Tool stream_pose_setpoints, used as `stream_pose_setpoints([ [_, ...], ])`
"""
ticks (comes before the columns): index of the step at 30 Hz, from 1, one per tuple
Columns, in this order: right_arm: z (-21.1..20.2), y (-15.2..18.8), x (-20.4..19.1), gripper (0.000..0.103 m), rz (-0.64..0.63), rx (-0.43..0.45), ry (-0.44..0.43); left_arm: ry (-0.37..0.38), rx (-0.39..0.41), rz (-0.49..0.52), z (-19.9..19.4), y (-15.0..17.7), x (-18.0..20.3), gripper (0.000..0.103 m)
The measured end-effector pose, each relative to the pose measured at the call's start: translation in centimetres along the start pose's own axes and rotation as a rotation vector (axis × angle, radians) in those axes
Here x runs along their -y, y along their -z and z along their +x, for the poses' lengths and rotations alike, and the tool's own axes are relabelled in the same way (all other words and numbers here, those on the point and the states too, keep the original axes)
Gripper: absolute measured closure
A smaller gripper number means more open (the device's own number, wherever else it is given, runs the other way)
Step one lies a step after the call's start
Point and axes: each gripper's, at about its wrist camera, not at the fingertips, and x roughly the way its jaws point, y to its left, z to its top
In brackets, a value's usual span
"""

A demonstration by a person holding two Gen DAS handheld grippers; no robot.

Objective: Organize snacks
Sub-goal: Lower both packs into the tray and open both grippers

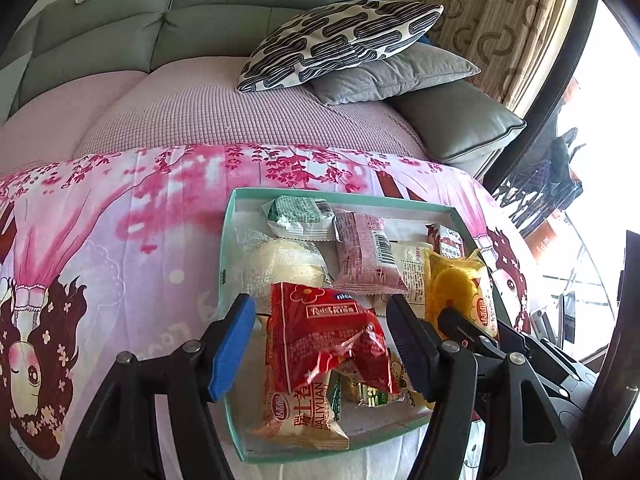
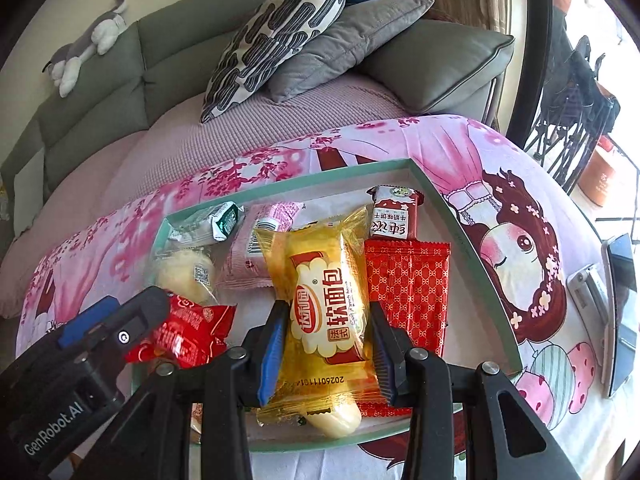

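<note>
A grey-green sofa (image 1: 208,24) stands behind, its seat under a pink waffle cover (image 1: 224,108); a patterned cushion (image 1: 340,44) lies on a grey cushion (image 1: 392,76); a patterned curtain (image 1: 500,20) hangs beside a bright window (image 1: 600,120).

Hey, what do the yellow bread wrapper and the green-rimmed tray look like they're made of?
Yellow bread wrapper: thin clear plastic film, glossy; it crinkles, glints, and the roll shows through.
Green-rimmed tray: probably cardboard, a matte box lid; flat straight walls, sharp corner, no shine.
</note>
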Motion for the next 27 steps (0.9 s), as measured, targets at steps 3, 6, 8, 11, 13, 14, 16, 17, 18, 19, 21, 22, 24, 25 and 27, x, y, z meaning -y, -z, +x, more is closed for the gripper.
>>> stream_pose_setpoints([
  [3,0.1,0.1,-0.3,0.061,-0.013,-0.005,0.005,-0.022,0.002,-0.004,-0.6,0.1,-0.5,0.030],
  [6,0.2,0.2,-0.5,0.049,-0.026,-0.013,0.007,-0.068,-0.001,-0.022,-1.0,0.3,-1.3,0.028],
  [8,0.3,0.4,-0.6,0.044,-0.029,-0.017,0.020,-0.102,-0.008,-0.039,-1.0,0.5,-2.1,0.021],
  [11,0.3,0.6,-0.8,0.043,-0.048,-0.022,0.037,-0.157,-0.004,-0.055,-1.3,0.9,-3.1,0.015],
  [13,0.1,0.7,-0.8,0.038,-0.048,-0.021,0.030,-0.180,0.001,-0.057,-1.5,1.2,-3.6,0.015],
  [14,0.0,0.7,-0.8,0.032,-0.048,-0.019,0.022,-0.190,0.004,-0.057,-1.6,1.3,-3.8,0.014],
  [16,-0.3,0.8,-0.9,0.021,-0.053,-0.013,0.014,-0.216,0.009,-0.056,-1.9,1.6,-4.2,0.003],
  [17,-0.4,0.9,-1.0,0.015,-0.055,-0.010,0.015,-0.228,0.008,-0.054,-2.0,1.7,-4.4,0.000],
  [18,-0.5,1.0,-1.1,0.011,-0.059,-0.011,0.015,-0.241,0.003,-0.052,-2.1,1.8,-4.6,0.000],
  [19,-0.6,1.1,-1.2,0.003,-0.063,-0.012,0.015,-0.251,0.004,-0.054,-2.2,1.8,-4.8,0.000],
  [21,-0.8,1.3,-1.3,0.000,-0.069,-0.008,0.012,-0.269,0.011,-0.067,-2.5,1.9,-5.2,0.000],
  [22,-1.0,1.5,-1.3,0.000,-0.071,-0.008,0.012,-0.275,0.018,-0.069,-2.7,1.9,-5.4,0.000],
  [24,-1.4,1.8,-1.3,0.000,-0.074,-0.007,0.013,-0.300,0.028,-0.075,-3.2,2.2,-5.7,0.000],
  [25,-1.7,1.9,-1.3,0.000,-0.076,-0.003,0.016,-0.327,0.026,-0.079,-3.4,2.4,-5.8,0.000],
  [27,-2.3,2.1,-1.4,0.000,-0.080,0.005,0.019,-0.394,0.024,-0.087,-3.8,2.8,-6.2,0.001],
])
